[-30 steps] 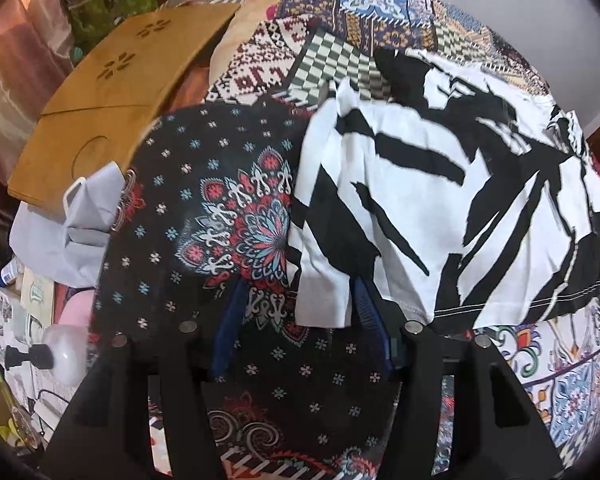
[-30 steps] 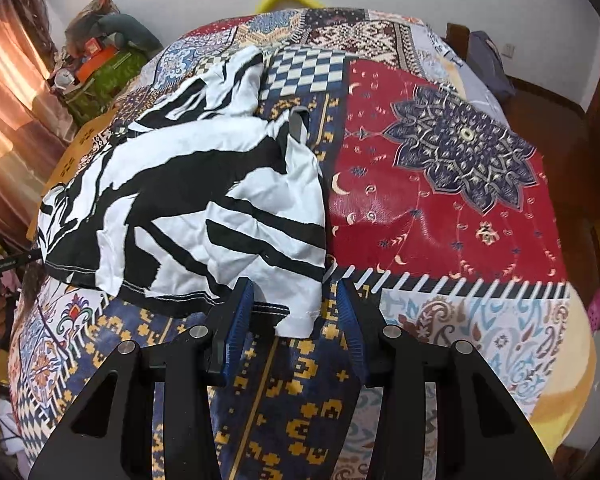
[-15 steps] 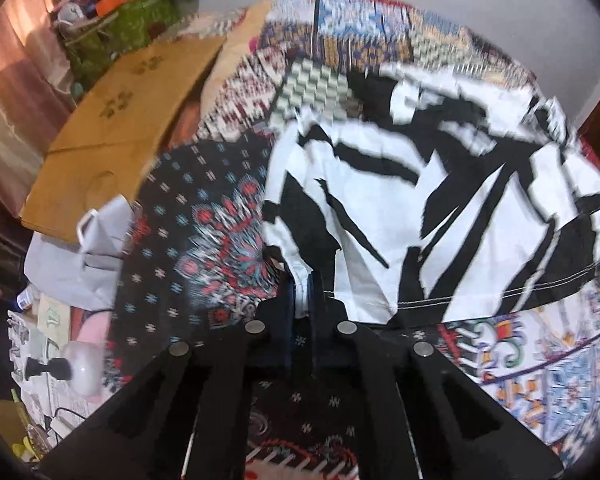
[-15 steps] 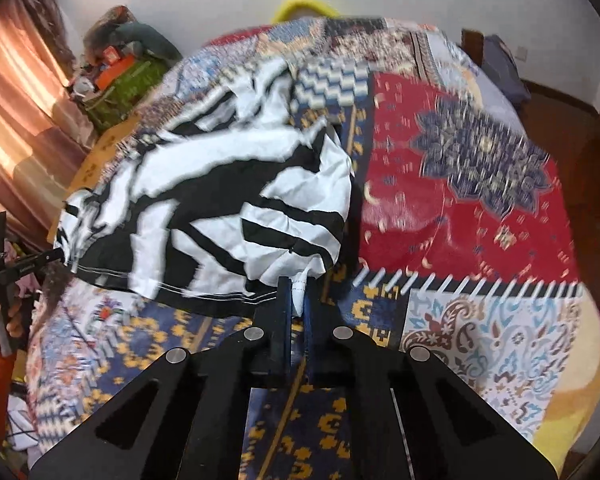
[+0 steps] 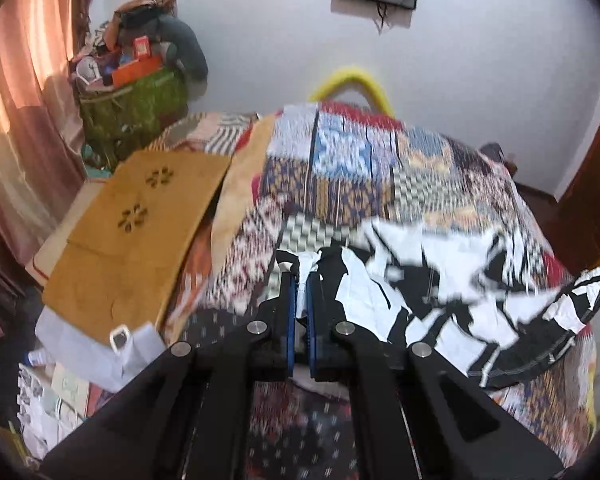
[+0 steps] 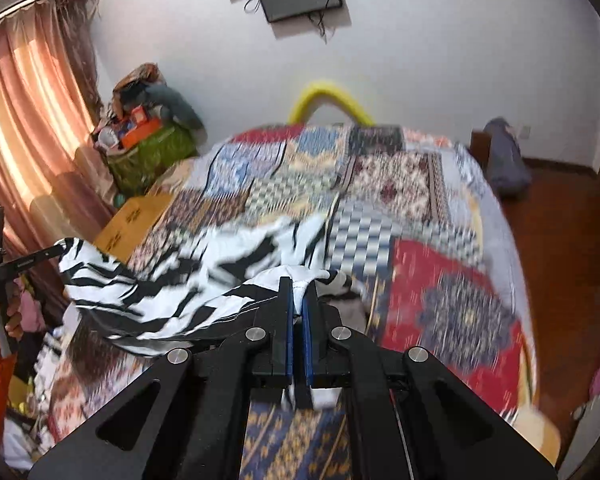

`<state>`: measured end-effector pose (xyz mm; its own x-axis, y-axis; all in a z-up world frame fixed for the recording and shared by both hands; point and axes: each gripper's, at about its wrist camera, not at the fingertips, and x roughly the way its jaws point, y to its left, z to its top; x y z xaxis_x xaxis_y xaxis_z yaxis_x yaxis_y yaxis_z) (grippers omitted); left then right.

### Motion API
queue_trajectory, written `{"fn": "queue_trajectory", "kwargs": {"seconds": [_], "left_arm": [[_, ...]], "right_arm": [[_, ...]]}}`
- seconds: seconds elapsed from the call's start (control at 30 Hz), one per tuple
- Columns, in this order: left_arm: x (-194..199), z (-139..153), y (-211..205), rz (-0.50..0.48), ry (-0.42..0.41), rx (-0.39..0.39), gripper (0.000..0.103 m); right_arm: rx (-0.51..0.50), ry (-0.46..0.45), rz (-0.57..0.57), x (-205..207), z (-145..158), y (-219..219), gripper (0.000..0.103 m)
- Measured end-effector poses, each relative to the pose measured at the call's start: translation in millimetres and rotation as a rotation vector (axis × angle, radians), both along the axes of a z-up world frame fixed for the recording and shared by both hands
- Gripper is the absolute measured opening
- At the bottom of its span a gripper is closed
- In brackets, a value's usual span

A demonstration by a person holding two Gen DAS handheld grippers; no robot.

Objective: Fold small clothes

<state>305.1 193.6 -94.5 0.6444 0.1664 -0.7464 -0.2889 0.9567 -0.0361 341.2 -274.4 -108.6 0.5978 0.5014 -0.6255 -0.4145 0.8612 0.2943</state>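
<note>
A black-and-white zebra-striped garment (image 5: 452, 300) hangs lifted above the patchwork bedspread (image 5: 352, 168). My left gripper (image 5: 302, 276) is shut on one corner of its hem. My right gripper (image 6: 297, 284) is shut on the other corner of the garment (image 6: 172, 292). The cloth stretches between the two grippers and sags in the middle. In the right wrist view the left gripper (image 6: 58, 249) shows at the far left, held by a hand in an orange sleeve. Both views are motion-blurred.
A brown folding board (image 5: 132, 240) lies on the bed's left side. A green bag (image 6: 148, 156) piled with items stands by the curtain. A yellow curved tube (image 6: 328, 100) is behind the bed. A dark bundle (image 6: 504, 156) lies on the floor at the right.
Both grippers closed on the garment's hem corners, then lifted it off the bed and moved it forward. Both views now tilt up toward the wall.
</note>
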Motion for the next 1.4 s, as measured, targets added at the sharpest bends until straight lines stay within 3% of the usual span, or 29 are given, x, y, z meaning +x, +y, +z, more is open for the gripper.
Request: {"fn": "queue_trajectory", "kwargs": {"seconds": [0.2, 0.53, 0.8, 0.87, 0.9, 0.97, 1.17, 1.4], "left_arm": [[58.4, 0.4, 10.0, 0.058, 0.01, 0.044, 0.004], [135.8, -77.8, 40.6, 0.127, 0.139, 0.022, 0.004], [168.9, -106.0, 46.2, 0.12, 0.185, 0.001, 0.006], [169.2, -103.8, 49.2, 0.142, 0.175, -0.012, 0.015], [168.4, -101.6, 49.4, 0.143, 0.167, -0.017, 0.025], [163.9, -94.8, 50.0, 0.143, 0.145, -0.012, 0.039], [128.5, -81.5, 43.3, 0.096, 0.146, 0.028, 0.053], [69.1, -105.6, 32.0, 0.033, 0.244, 0.046, 0.065]], "right_arm": [[-0.002, 0.002, -0.057, 52.5, 2.5, 6.4, 0.003], [-0.081, 0.093, -0.098, 123.8, -48.9, 21.3, 0.003], [-0.071, 0.144, -0.074, 149.1, -69.7, 23.8, 0.005], [-0.047, 0.13, -0.1, 149.2, -61.7, 18.5, 0.014], [-0.041, 0.122, -0.11, 150.1, -58.7, 16.8, 0.028], [-0.032, 0.074, -0.137, 144.4, -46.9, 11.5, 0.043], [-0.061, 0.046, -0.081, 109.4, -36.1, 8.8, 0.044], [-0.112, 0.148, -0.018, 53.0, -76.4, 6.1, 0.048]]}}
